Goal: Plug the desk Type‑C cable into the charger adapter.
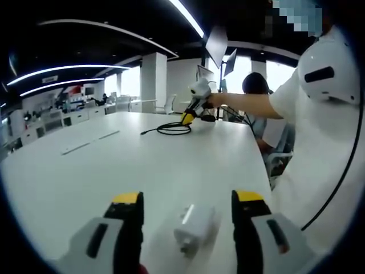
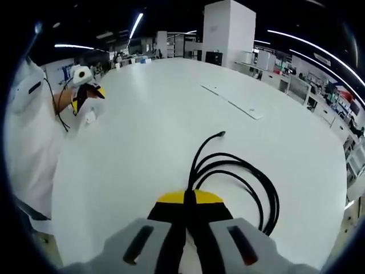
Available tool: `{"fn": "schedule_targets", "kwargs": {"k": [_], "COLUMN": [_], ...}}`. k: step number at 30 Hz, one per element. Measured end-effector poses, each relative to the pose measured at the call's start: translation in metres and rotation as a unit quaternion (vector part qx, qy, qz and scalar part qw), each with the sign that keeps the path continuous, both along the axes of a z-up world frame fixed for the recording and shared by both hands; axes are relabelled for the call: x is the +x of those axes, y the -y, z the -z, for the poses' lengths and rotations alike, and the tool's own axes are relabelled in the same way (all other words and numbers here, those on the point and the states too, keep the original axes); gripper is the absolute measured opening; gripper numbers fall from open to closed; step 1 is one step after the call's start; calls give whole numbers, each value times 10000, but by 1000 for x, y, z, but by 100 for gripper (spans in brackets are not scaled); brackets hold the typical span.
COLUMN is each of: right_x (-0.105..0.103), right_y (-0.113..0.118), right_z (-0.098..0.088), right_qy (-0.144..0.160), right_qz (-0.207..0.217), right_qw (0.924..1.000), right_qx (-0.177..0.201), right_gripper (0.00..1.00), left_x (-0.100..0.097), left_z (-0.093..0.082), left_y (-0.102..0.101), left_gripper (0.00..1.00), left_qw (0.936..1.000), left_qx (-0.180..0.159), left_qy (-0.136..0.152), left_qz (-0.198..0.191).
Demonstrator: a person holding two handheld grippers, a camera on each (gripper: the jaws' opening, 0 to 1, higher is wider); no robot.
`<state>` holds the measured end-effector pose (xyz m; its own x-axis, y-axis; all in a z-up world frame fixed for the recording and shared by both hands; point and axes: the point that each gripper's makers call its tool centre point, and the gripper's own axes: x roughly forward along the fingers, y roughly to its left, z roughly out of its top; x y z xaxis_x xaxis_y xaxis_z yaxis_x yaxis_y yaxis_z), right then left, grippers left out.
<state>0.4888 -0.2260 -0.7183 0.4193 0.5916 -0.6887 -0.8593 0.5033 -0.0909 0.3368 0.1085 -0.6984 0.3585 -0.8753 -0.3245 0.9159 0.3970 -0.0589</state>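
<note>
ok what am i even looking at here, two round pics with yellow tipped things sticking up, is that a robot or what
No robot: a person holds a hand tool with a two-jaw claw in each hand, and a fisheye camera rides on each tool, which is why the pictures are round.

The left gripper view looks along the left claw. Its yellow-tipped jaws stand open on either side of a small white charger adapter lying on the big white table. Far across the table you see the person's other arm with the right claw at a black cable.

The right gripper view looks along the right claw, shut on that coiled cable, whose plug end lies free on the table. The left claw shows small at the far left.
</note>
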Motion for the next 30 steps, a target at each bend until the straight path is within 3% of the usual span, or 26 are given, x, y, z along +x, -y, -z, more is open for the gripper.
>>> {"fn": "schedule_targets", "kwargs": {"k": [1, 9, 30], "right_x": [-8, -22, -23], "right_y": [-5, -22, -19], "right_z": [0, -6, -13], "right_qy": [-158, -121, -92], "right_qz": [-55, -124, -207], "right_qw": [9998, 9998, 9994], "right_qx": [91, 96, 245], "right_gripper": [0, 0, 0], "left_x": [0, -1, -5], "left_z": [0, -2, -7], "left_y": [0, 0, -1], "left_gripper": [62, 62, 62], "left_qw": [10000, 10000, 10000], "left_qx": [-1, -17, -16], "left_qy": [2, 30, 90], "left_qz": [2, 6, 13]}}
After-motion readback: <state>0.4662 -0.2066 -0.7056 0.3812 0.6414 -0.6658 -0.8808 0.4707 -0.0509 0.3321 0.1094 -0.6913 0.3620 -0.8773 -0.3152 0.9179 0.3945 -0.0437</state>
